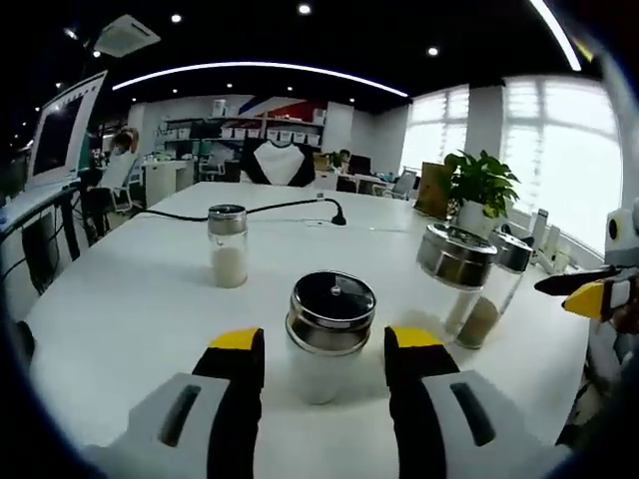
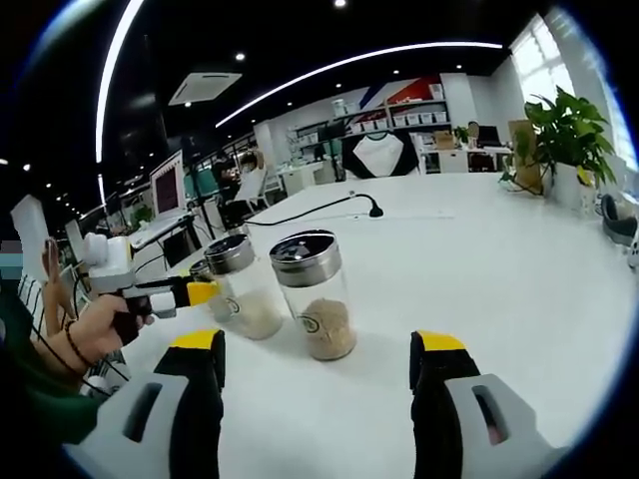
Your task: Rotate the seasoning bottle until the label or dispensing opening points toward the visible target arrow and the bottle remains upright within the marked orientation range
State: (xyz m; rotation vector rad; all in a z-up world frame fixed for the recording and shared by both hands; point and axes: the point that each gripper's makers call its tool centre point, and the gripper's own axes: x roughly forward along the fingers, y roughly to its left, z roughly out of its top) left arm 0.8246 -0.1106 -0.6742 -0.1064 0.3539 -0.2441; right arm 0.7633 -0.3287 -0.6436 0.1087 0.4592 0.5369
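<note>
Left gripper (image 1: 325,349) sits with its black, yellow-tipped jaws spread wide, one on each side of the nearest seasoning bottle (image 1: 327,334), and there's a sliver of white table showing between each pad and the glass, so it brackets the bottle without gripping it. That bottle stands upright on the white table (image 1: 140,299): clear round glass, white granules inside, a shiny steel collar and a dark flat lid with a small knob at its centre. Moving outward, a second bottle of white granules (image 1: 228,245) stands upright farther back and to the left, well apart. Off to the right in the left gripper view, two more steel-capped bottles stand close together, the clear one (image 1: 455,274) in front and a brown-filled one (image 1: 492,289) just behind it. Over in the right gripper view, the right gripper (image 2: 318,364) is parted wide too, holding nothing, with bare tabletop between its jaws. Ahead of it the brown-granule bottle (image 2: 316,295) stands upright, smooth glass with a small round emblem, and the pale-filled bottle (image 2: 240,286) is just beside it, whether touching I can't tell. The left gripper's yellow tip comes in from the left there, held in a person's hand (image 2: 88,334). Farther back, a black cable (image 2: 310,209) snakes across the table, and a leafy potted plant (image 2: 566,140) sits at the far right.
</note>
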